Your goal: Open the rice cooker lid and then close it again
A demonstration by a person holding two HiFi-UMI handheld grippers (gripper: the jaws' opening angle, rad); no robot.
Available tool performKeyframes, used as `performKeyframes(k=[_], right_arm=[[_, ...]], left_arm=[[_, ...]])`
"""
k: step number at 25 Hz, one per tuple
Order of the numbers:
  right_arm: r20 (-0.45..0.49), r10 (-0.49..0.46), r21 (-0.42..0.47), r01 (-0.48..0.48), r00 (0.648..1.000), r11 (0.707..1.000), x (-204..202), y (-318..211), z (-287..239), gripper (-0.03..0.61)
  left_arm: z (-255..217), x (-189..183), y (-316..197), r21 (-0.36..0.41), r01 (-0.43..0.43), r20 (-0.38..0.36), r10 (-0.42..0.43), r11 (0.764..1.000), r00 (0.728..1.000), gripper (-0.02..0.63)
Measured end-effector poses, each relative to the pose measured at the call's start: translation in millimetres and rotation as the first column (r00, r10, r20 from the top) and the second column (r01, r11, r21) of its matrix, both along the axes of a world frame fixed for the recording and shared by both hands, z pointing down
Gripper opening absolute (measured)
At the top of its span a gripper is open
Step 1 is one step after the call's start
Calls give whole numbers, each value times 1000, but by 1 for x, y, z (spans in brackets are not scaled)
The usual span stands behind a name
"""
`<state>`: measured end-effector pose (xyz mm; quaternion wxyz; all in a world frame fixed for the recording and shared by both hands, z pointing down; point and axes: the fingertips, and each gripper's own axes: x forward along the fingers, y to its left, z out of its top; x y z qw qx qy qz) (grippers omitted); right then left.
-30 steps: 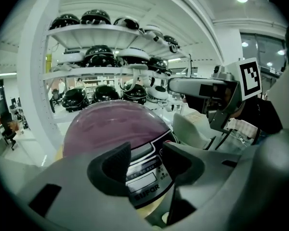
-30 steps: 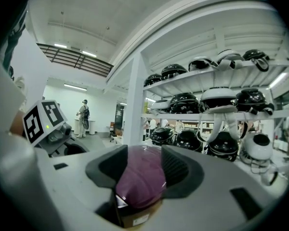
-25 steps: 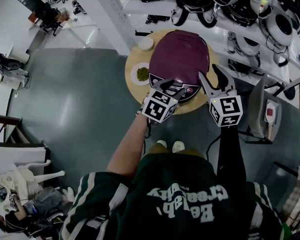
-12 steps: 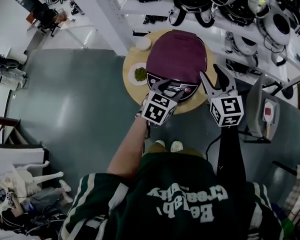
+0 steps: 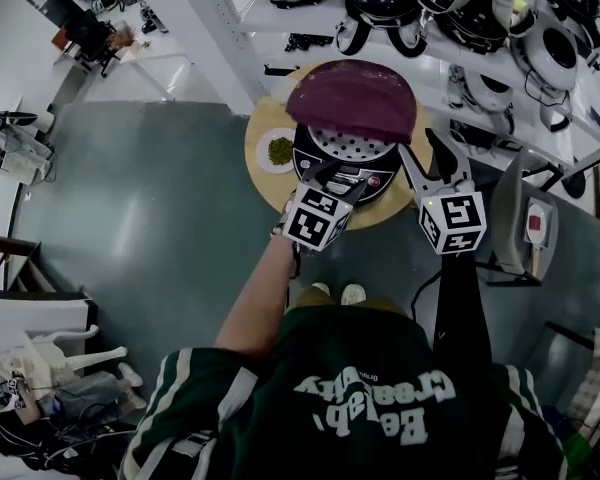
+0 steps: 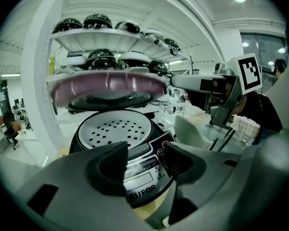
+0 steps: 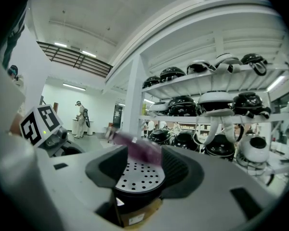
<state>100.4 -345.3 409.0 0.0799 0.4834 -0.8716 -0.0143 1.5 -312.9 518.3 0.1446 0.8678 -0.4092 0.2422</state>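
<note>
The rice cooker [image 5: 346,171] stands on a round wooden table [image 5: 259,128]. Its purple lid [image 5: 352,98] is raised off the body, roughly half open, and blurred in the right gripper view [image 7: 135,148]. Under it shows the white perforated inner plate [image 6: 115,129]. My left gripper [image 5: 342,179] is open at the cooker's front, its jaws either side of the control panel [image 6: 143,170] with nothing between them. My right gripper [image 5: 420,146] hovers open and empty just right of the cooker, pointing across it [image 7: 142,170].
A small plate of green stuff [image 5: 280,150] sits on the table left of the cooker. Shelves of helmets [image 5: 460,8] run close behind the table, beside a white pillar [image 5: 215,28]. A grey stand [image 5: 528,218] is at the right.
The purple lid, closed a second ago, has swung up off the cooker, baring the perforated plate. Both grippers have stayed about where they were.
</note>
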Motion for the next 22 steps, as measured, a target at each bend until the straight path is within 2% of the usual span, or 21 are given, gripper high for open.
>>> performKeyframes(k=[22], right_arm=[[-7,-3,-3,3,1000,1000,-3,11,1,225]], left_arm=[[-1,-2,3,0,22,-45,-22,1000,999,233]])
